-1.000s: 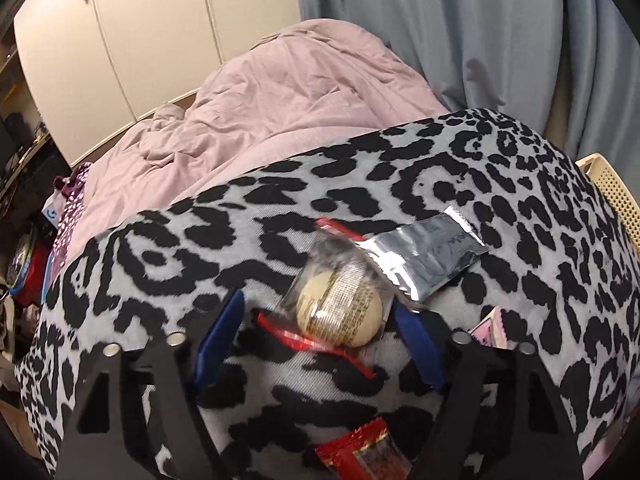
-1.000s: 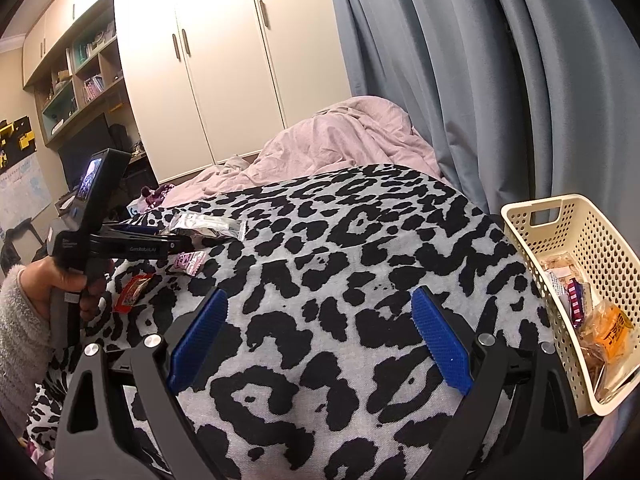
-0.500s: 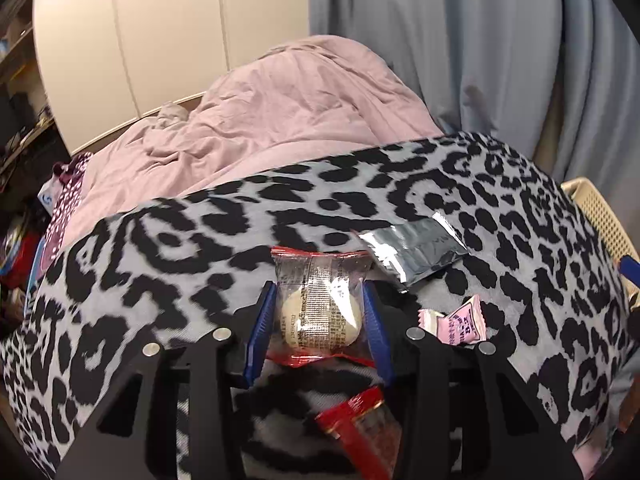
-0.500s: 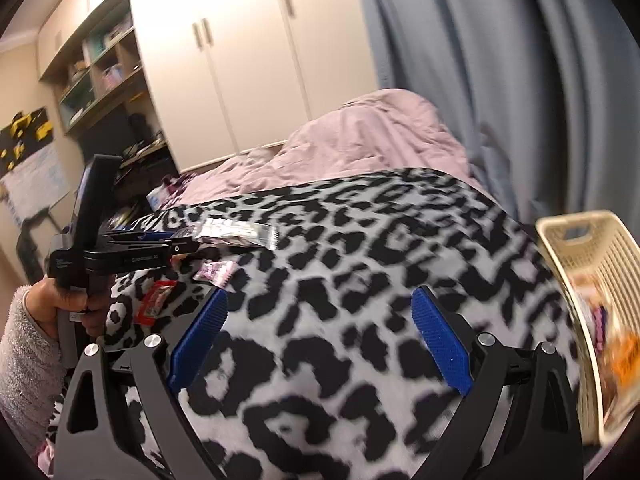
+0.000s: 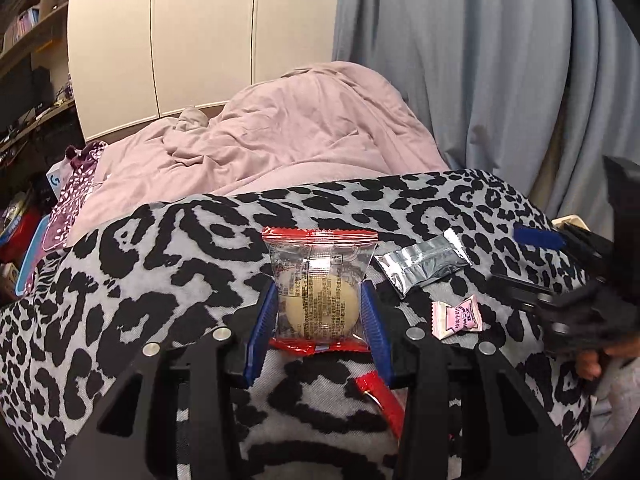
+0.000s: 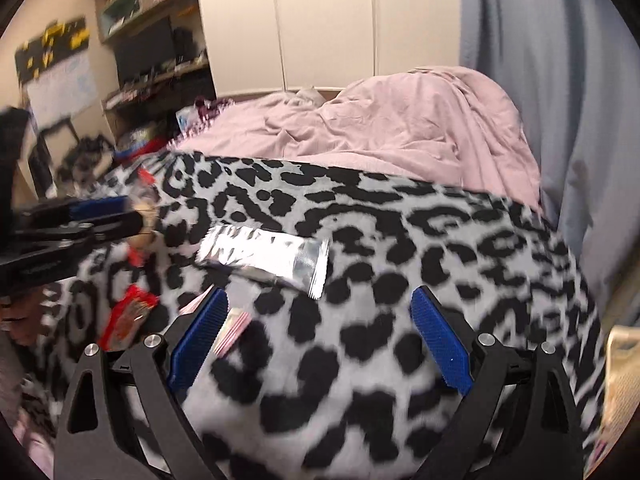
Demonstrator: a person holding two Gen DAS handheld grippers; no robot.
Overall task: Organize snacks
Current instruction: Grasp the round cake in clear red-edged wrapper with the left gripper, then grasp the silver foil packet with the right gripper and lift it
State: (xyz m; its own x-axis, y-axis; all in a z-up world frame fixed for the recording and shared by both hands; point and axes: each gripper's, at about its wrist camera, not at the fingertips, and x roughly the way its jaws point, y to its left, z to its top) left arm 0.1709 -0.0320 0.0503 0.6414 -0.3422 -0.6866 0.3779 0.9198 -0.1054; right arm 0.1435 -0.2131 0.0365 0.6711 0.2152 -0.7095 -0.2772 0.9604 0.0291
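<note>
A leopard-print blanket (image 5: 140, 280) covers the bed. A second ago the clear-wrapped round cake (image 5: 318, 300) lay on it between spread blue pads; now the left gripper (image 5: 318, 316) pinches it, lifted. Three snacks remain: one silver packet (image 5: 424, 264), one pink candy (image 5: 456, 316), one red packet (image 5: 380, 400). The right gripper (image 6: 318, 344), tilted downward, stands spread and empty, swung toward the silver packet.
</note>
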